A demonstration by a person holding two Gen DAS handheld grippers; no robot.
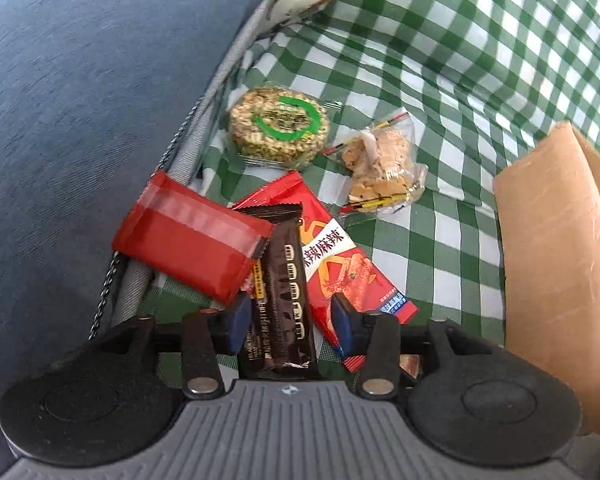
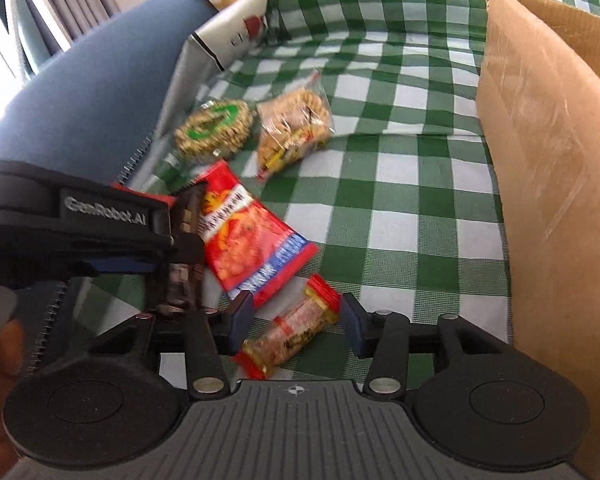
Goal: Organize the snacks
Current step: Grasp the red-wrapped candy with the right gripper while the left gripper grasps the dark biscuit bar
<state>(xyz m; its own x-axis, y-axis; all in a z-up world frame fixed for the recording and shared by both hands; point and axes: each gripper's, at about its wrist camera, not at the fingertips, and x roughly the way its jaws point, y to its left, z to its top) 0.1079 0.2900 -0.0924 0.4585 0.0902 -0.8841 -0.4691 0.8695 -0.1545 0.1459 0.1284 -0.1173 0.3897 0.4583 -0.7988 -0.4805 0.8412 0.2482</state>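
My left gripper (image 1: 290, 322) is open, its blue pads either side of a dark brown chocolate bar (image 1: 286, 288) that lies over a red spicy-snack packet (image 1: 340, 264) and next to a plain red packet (image 1: 190, 236). A round green-labelled rice cake (image 1: 278, 126) and a clear bag of crackers (image 1: 384, 164) lie further off. My right gripper (image 2: 298, 322) is open around a small red-and-yellow wrapped snack (image 2: 296, 332) on the cloth. The right wrist view also shows the left gripper (image 2: 100, 224) over the chocolate bar (image 2: 186, 236), the red spicy packet (image 2: 252, 244), the rice cake (image 2: 214, 130) and the cracker bag (image 2: 294, 126).
A green-and-white checked cloth (image 1: 440, 60) covers the surface. A cardboard box (image 2: 552, 184) stands at the right, also in the left wrist view (image 1: 556, 272). A white box (image 2: 228, 28) stands at the back. A blue cushion (image 1: 80, 100) borders the left side.
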